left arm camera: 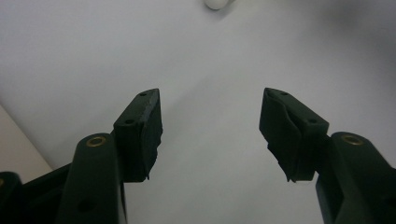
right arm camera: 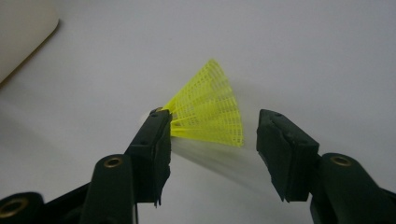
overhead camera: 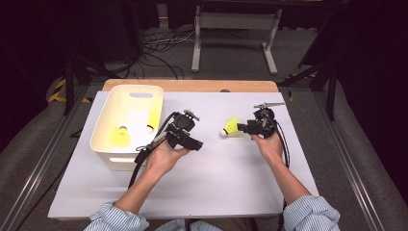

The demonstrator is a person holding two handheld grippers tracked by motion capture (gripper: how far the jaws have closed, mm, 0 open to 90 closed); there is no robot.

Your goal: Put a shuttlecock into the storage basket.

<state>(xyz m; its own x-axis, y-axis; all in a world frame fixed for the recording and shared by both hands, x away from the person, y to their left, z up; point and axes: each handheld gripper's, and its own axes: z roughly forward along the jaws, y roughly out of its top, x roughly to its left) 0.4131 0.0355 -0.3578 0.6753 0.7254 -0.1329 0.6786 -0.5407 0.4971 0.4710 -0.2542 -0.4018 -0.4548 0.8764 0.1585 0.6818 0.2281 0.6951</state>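
The yellow shuttlecock (right arm camera: pixel 208 109) is framed between the spread jaws of the right gripper (right arm camera: pixel 212 144), ungripped. The left gripper (left arm camera: pixel 210 135) is held open nearby.

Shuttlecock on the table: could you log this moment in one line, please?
right gripper open around shuttlecock | left gripper open, empty | bin holds shuttlecocks

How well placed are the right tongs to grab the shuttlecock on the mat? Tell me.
Probably well placed: the right tongs stand open with the shuttlecock skirt lying between the jaws, nothing blocking; closing should catch it.
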